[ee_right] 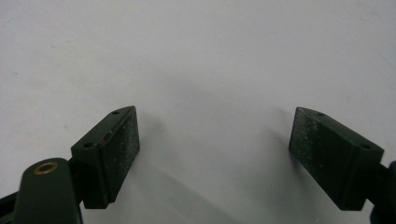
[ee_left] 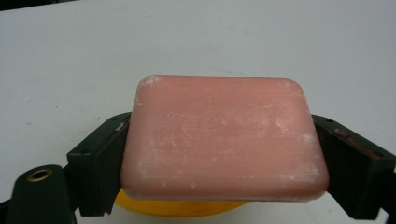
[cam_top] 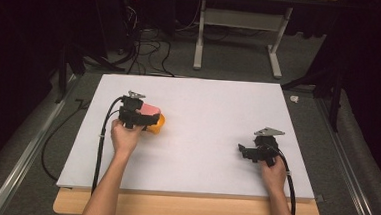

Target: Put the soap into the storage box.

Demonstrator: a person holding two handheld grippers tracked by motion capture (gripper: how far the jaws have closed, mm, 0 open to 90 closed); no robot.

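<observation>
Left gripper: we see the black two-jaw left gripper [cam_top: 145,119] near the left edge of the white rectangular table board [cam_top: 204,98], about midway along it, held in the person's left hand [cam_top: 125,136]; its jaws are clamped on the short sides of a bar of soap.
Soap: we see a pink rectangular bar of soap with rounded corners [ee_left: 223,136], lying flat between the jaws, its top face dusted with pale scuffs.
Dish: under the soap we see a yellow round dish [ee_left: 177,208], its rim peeking out below the bar's near edge; we cannot tell whether the soap touches it.
Right gripper: we see the black two-jaw right gripper [cam_top: 244,151] near the right edge of the board, toward its near corner, held in the person's right hand [cam_top: 273,173]; in the right gripper view its jaws stand wide apart with bare white surface between them.
Spacing: we see the two grippers well apart.
</observation>
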